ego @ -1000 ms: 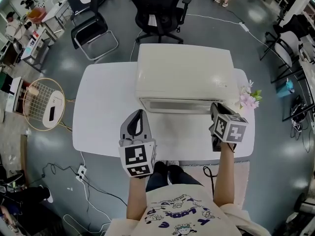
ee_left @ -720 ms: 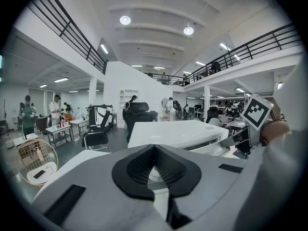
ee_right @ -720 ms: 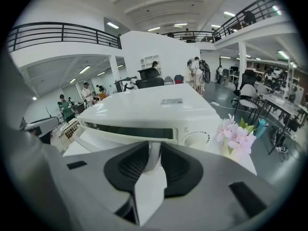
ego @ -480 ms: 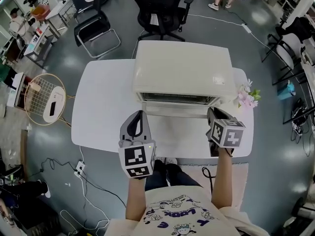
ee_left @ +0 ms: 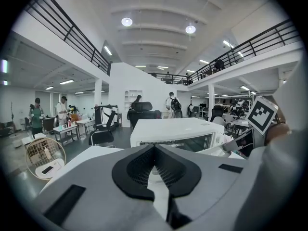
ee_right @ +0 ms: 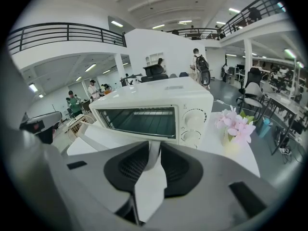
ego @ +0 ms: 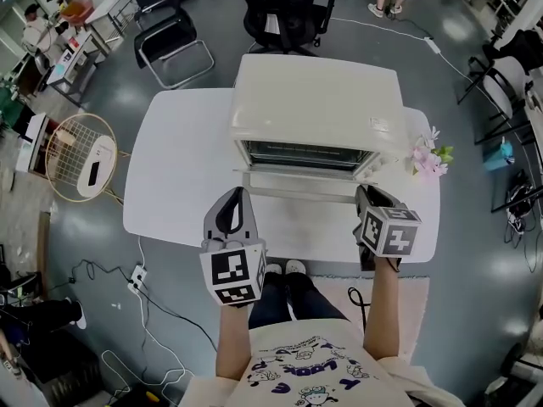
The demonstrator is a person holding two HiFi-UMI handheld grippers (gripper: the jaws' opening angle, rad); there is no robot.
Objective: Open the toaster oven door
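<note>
- The right gripper (ee_right: 153, 161) has its fingers (ee_right: 126, 170) set narrow, pinched on the white handle (ee_right: 152, 151) at the right end of the door (ee_right: 101, 137).
- The left gripper (ee_left: 154, 150) has its fingers together on nothing. It hovers over the worktop (ego: 182, 176) near the door's left end.
- The door lies folded down toward the person, in front of the toaster oven (ego: 318, 108) at the worktop's far side.
- The door seems light, stiff and hinged at the bottom. The smooth handle may slip, so a pinch across the bar suits it best.
- The oven looks light enough to slide under a hard pull.
- The flowers (ego: 427, 164) just beside the oven look fragile.
</note>
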